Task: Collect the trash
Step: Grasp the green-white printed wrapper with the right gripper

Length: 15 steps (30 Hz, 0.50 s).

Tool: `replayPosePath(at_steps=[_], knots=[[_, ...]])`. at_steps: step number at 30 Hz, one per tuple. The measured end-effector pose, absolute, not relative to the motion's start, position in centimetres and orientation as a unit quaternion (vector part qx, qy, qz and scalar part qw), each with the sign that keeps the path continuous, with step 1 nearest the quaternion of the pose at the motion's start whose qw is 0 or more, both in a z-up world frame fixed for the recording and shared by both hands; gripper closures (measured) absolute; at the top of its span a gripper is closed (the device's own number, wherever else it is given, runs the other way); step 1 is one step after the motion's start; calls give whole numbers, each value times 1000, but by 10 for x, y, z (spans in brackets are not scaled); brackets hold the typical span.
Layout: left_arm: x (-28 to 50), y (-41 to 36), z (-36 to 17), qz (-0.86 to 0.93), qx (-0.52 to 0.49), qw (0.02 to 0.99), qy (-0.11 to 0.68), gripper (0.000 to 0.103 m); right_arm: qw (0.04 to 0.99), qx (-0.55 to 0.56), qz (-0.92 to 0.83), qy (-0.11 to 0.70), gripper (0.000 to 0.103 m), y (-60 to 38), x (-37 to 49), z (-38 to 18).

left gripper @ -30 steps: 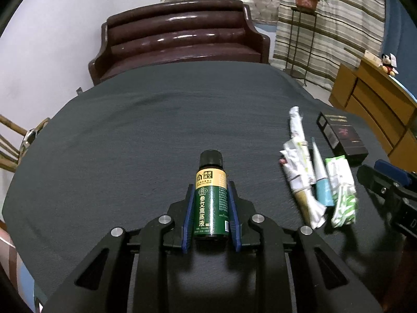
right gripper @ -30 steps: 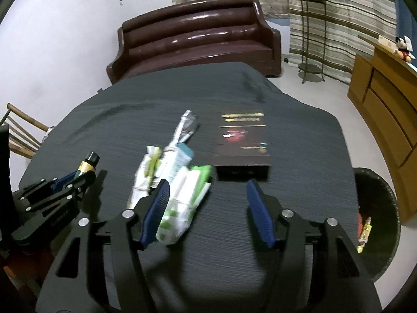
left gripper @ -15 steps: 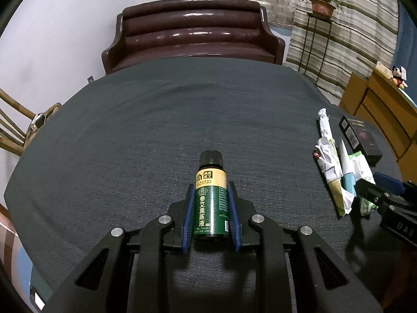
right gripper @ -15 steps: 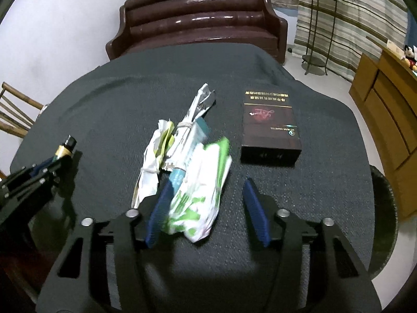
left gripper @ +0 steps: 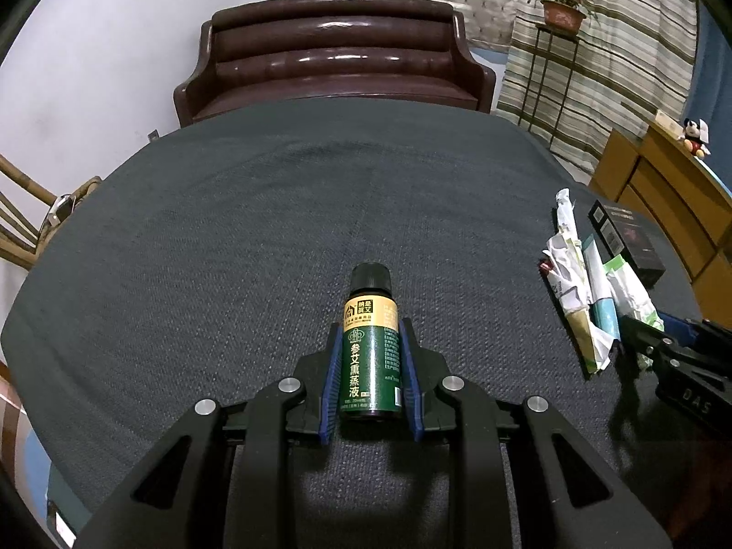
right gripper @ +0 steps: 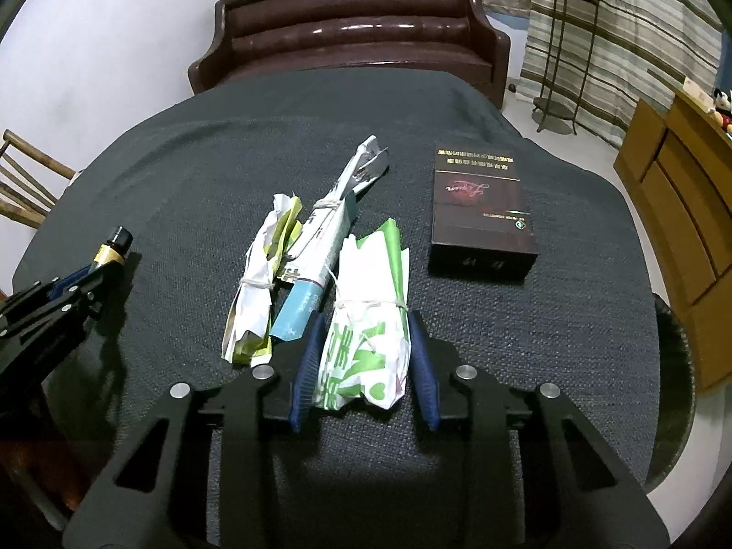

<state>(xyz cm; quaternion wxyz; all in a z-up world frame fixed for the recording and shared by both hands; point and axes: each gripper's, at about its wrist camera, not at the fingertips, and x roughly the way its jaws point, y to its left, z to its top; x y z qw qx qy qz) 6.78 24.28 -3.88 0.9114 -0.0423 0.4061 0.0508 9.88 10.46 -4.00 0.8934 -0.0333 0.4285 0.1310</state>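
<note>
My left gripper [left gripper: 370,343] is shut on a small green bottle [left gripper: 371,357] with a black cap and gold label, over the dark table [left gripper: 274,228]. My right gripper [right gripper: 366,338] is open, its blue pads on either side of a green-and-white wrapper bundle [right gripper: 366,329] tied with a rubber band. Left of that lie a blue-and-white tube bundle [right gripper: 320,247] and a yellow-white crumpled bundle [right gripper: 261,274]. A dark brown box [right gripper: 480,210] lies to the right. The bundles also show in the left wrist view [left gripper: 590,283], as does the right gripper [left gripper: 672,347].
A brown leather sofa [right gripper: 352,32] stands behind the table. A wooden cabinet [right gripper: 681,210] is at the right, with a dark bin [right gripper: 677,393] below the table's right edge. A plant stand [right gripper: 562,45] is by the curtains. A wooden chair [right gripper: 27,183] is at the left.
My right gripper has moved forward and down so its pads straddle the green-and-white bundle, and they have narrowed. The left gripper has kept the bottle and drifted slightly.
</note>
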Motion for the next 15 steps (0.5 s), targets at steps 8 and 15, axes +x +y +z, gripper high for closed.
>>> replayPosePath(at_steps=[8, 15], knots=[[67, 240, -39, 51, -43, 911, 406, 78, 899, -35, 133, 417, 69, 105, 90, -41], [67, 235, -41, 47, -39, 911, 407, 78, 898, -44, 136, 415, 70, 104, 83, -40]])
